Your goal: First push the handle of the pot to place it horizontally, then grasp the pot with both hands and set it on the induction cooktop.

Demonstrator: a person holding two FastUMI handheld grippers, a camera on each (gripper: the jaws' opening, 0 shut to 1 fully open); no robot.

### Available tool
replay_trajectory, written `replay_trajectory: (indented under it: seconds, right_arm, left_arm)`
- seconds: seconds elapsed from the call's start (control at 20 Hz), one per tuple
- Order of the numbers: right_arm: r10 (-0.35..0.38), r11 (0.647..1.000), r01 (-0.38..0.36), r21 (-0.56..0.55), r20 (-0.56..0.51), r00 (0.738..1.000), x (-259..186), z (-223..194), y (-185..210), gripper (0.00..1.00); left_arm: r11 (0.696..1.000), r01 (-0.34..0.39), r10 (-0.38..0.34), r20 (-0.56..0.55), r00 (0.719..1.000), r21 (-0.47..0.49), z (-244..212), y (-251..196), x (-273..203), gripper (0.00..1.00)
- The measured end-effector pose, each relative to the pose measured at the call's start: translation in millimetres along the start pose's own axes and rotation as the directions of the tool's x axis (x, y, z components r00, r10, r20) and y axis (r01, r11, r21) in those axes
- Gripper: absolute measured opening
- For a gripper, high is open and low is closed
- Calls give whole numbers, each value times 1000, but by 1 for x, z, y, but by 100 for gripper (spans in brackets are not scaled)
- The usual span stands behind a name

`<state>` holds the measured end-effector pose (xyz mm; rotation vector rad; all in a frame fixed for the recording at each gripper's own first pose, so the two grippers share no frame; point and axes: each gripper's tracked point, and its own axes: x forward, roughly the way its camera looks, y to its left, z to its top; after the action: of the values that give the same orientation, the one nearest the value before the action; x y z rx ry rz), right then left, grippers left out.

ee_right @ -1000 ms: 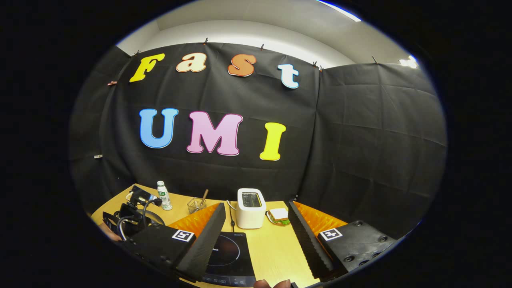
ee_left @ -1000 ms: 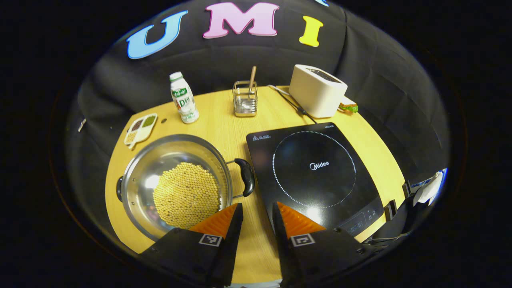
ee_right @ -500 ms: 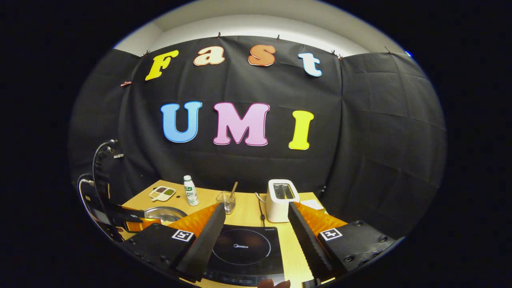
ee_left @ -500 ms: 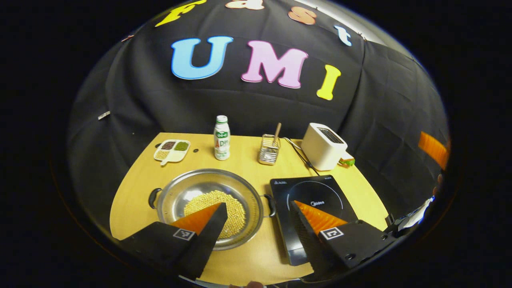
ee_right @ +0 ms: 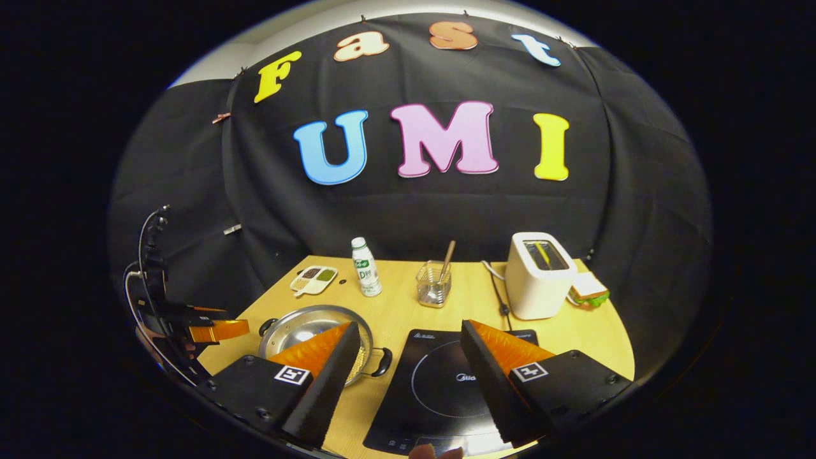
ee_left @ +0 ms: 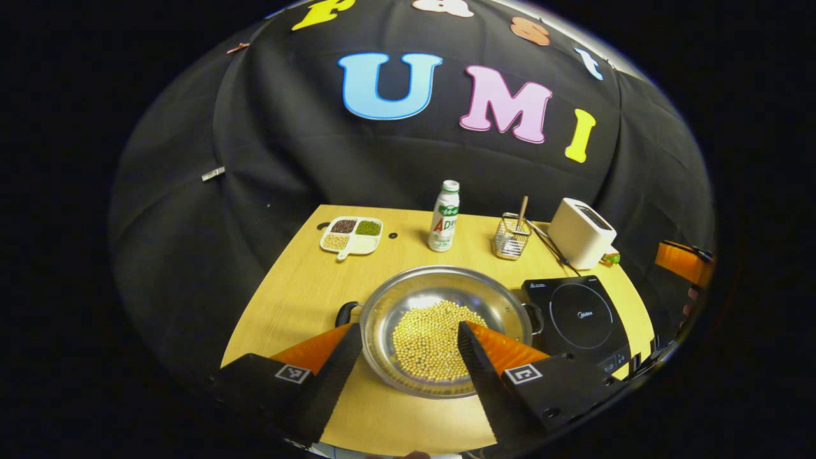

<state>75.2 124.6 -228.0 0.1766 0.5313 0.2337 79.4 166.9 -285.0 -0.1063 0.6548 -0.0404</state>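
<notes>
Pot still on the table, both grippers clear of it

Pot [ee_left: 446, 328] sits on the wooden table [ee_left: 299, 293] just left of the induction cooktop [ee_left: 583, 315], near it but not on it. Its two black handles lie left and right across the table, so I judge the push step done and the two-handed grasp next. Loose yellow beans cover the bottom of the pot.

My left gripper [ee_left: 405, 357] hangs above the near edge of the pot, jaws spread wide, nothing between them. My right gripper [ee_right: 408, 363] is raised over the front of the cooktop, jaws likewise spread and empty. In the right gripper view the pot [ee_right: 299, 328] lies to the left, its right handle [ee_right: 382, 361] close to the cooktop's [ee_right: 440, 382] edge.

Risks from here, as I judge them:
- Handles are small and rounded; a pinch taken off-centre could let the pot turn in my fingers.
- Uneven lift between my two sides would tilt the pot and send beans rolling or spilling.
- Right handle lies close to the cooktop edge; my right fingers may knock the cooktop on the way in.
- Bottle [ee_left: 444, 217] and utensil holder [ee_left: 512, 237] stand behind the pot, well apart from it; little danger there.
</notes>
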Motion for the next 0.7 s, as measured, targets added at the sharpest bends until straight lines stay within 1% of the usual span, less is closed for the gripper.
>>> replay_trajectory:
  seconds: [0.2, 0.3, 0.45, 0.55, 0.7]
  right_arm:
    - [50, 999, -49, 15, -98, 994, 46, -38, 19, 98]
    - [67, 998, -69, -5, -145, 987, 69, -58, 24, 98]
    - [88, 995, -97, -35, -206, 975, 100, -83, 29, 99]
    - [91, 994, -104, -42, -238, 967, 114, -96, 32, 99]
    - [87, 994, -103, -42, -275, 957, 131, -114, 35, 99]
  left_arm:
    - [1000, 10, -10, -13, 1000, 12, -12, 30, 29, 95]
    - [1000, 20, -20, -34, 999, -3, -20, 41, 49, 94]
    - [1000, 1, -2, -86, 996, -12, -26, 63, 76, 95]
    - [1000, 7, -7, -115, 993, -3, -35, 69, 101, 95]
    - [999, 44, -46, -165, 985, -17, -47, 66, 128, 95]
